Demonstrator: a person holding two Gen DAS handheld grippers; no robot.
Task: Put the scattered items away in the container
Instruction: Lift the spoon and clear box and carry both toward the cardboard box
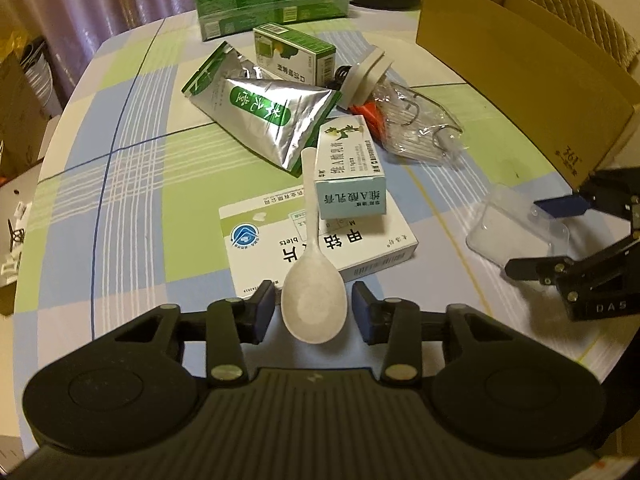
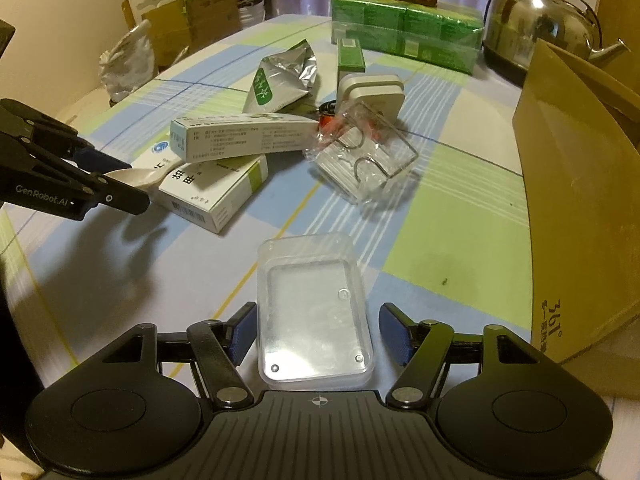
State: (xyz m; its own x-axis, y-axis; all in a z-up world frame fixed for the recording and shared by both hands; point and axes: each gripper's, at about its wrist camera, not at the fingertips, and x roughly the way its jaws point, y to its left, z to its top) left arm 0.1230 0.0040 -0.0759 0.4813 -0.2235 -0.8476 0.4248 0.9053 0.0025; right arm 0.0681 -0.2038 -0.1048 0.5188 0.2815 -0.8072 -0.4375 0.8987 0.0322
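On the checked blue, green and white tablecloth [image 1: 132, 184], the left gripper [image 1: 314, 312] is held low and level, its blue-padded fingers spread to either side of the bowl of a white plastic spoon [image 1: 314, 300], with a gap on both sides. The spoon's handle lies up across a flat white medicine box [image 1: 256, 248] and beside a pale blue carton [image 1: 350, 176]. The right gripper [image 2: 318, 336] is likewise low, its jaws wide apart around a shallow clear plastic tray [image 2: 314, 312], touching neither side.

Only the left wrist view shows the spoon's whole length. The right wrist view shows the tray's rounded rectangular rim and small round marks in its corners, plus a steel kettle [image 2: 540, 20] behind the open brown cardboard box [image 2: 580, 184]. That box stands at the table's right edge, just beside the tray. A silver foil pouch [image 1: 260, 120], crumpled clear packaging [image 1: 416, 128] and green cartons [image 1: 292, 52] lie scattered farther back.
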